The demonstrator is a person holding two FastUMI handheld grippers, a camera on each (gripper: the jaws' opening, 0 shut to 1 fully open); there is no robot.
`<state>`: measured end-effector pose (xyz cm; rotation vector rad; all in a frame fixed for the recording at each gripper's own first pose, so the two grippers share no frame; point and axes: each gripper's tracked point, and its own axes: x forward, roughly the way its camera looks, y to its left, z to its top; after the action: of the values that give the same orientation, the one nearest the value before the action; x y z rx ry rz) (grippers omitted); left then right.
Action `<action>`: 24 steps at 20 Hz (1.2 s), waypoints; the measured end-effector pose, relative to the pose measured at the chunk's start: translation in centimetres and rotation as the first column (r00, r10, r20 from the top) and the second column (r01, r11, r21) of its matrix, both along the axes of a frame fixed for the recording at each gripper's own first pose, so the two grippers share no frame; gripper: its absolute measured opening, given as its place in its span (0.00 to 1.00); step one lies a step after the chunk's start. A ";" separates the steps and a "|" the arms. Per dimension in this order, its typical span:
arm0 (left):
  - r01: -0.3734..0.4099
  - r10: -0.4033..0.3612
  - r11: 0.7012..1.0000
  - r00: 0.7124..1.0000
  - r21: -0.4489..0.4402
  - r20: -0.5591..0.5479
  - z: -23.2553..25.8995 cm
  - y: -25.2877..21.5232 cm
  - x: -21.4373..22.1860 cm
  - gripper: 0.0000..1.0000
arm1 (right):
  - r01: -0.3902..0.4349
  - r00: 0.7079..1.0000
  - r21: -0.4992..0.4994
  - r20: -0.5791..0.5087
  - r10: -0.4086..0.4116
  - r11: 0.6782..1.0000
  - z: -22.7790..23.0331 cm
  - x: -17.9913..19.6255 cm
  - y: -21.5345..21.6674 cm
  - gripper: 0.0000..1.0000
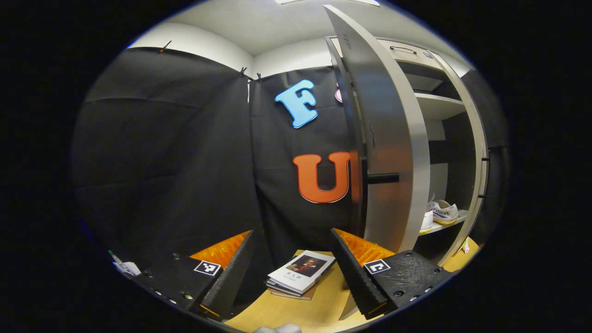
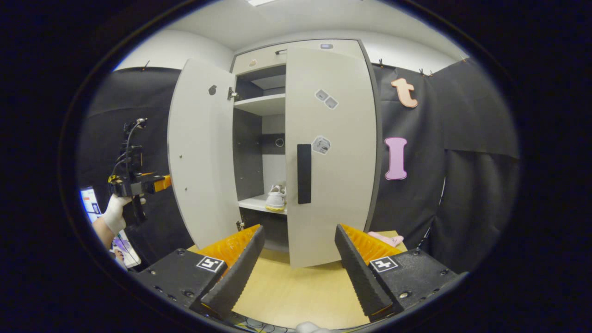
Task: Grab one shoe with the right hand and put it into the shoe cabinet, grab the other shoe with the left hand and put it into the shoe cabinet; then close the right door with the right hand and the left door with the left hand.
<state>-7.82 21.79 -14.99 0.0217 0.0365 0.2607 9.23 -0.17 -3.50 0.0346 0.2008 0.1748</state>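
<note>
The shoe cabinet (image 2: 296, 48) stands ahead on the wooden table. Its right door (image 2: 342, 185) covers the right half and looks shut or nearly so. Its left door (image 2: 199, 152) is swung wide open. A white shoe (image 2: 276, 198) rests on the lower shelf inside. In the left gripper view two white shoes (image 1: 441, 212) sit on that shelf, past the left door (image 1: 388, 138) seen almost edge-on, close on my right. My left gripper (image 1: 292, 231) is open and holds nothing; it appears again in a gloved hand (image 2: 113, 212) left of the open door. My right gripper (image 2: 299, 226) is open and holds nothing, facing the cabinet.
A small stack of books (image 1: 300, 274) lies on the table (image 1: 296, 310) ahead of the left gripper. A pink cloth (image 2: 386, 239) lies at the table's right, beside the cabinet. Black handles stick out from the left door (image 1: 383, 178) and the right door (image 2: 304, 173).
</note>
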 end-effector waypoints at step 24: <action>0.312 -0.311 0.948 0.950 -0.065 0.026 0.2 -17.2 2.6 1.00 | -0.008 1.000 0.001 -0.002 0.008 1.000 0.1 0.4 -1.4 0.99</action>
<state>-5.25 4.54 -14.75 -0.0424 0.0261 -0.0570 9.61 -1.53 -3.38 0.0355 0.2026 0.1826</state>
